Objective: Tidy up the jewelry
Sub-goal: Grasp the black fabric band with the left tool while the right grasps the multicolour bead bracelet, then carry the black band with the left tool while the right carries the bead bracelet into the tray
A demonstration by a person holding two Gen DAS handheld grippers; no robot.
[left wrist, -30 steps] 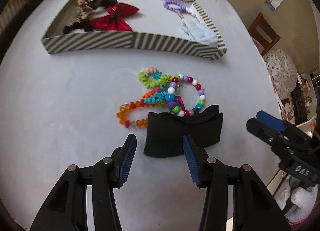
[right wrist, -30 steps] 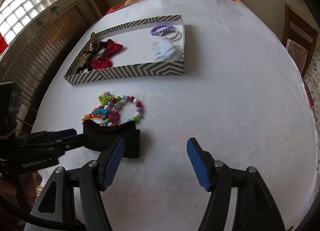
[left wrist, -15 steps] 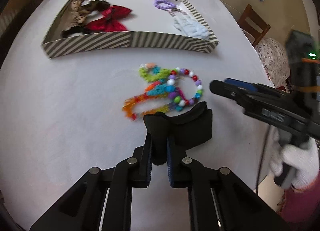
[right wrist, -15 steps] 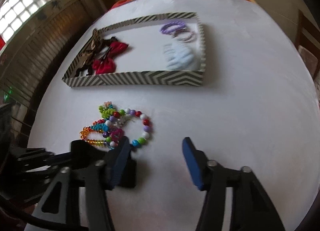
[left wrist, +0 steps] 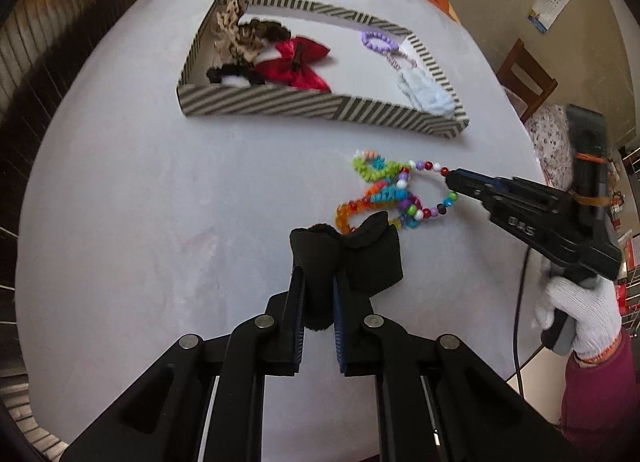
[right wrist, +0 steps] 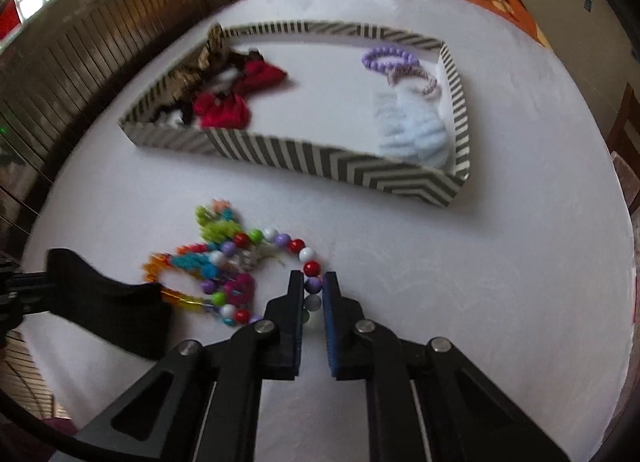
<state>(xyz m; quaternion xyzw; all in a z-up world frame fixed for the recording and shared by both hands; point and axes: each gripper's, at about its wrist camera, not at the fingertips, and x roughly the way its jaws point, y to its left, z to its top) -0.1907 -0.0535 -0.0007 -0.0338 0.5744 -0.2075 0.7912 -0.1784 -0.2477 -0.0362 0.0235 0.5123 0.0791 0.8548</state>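
My left gripper is shut on a black cloth band and holds it just off the white table. My right gripper is shut on the round multicoloured bead bracelet, which lies in a pile of colourful bead jewelry on the table. The right gripper also shows in the left wrist view, touching that bracelet. The black band shows at the left of the right wrist view.
A striped tray stands farther back, holding a red bow, brown scrunchies, a purple bracelet and a pale blue scrunchie. A wooden chair stands past the table's right edge.
My left gripper closed on the black band and lifted it. My right gripper moved left to the bead pile and closed on the round bracelet.
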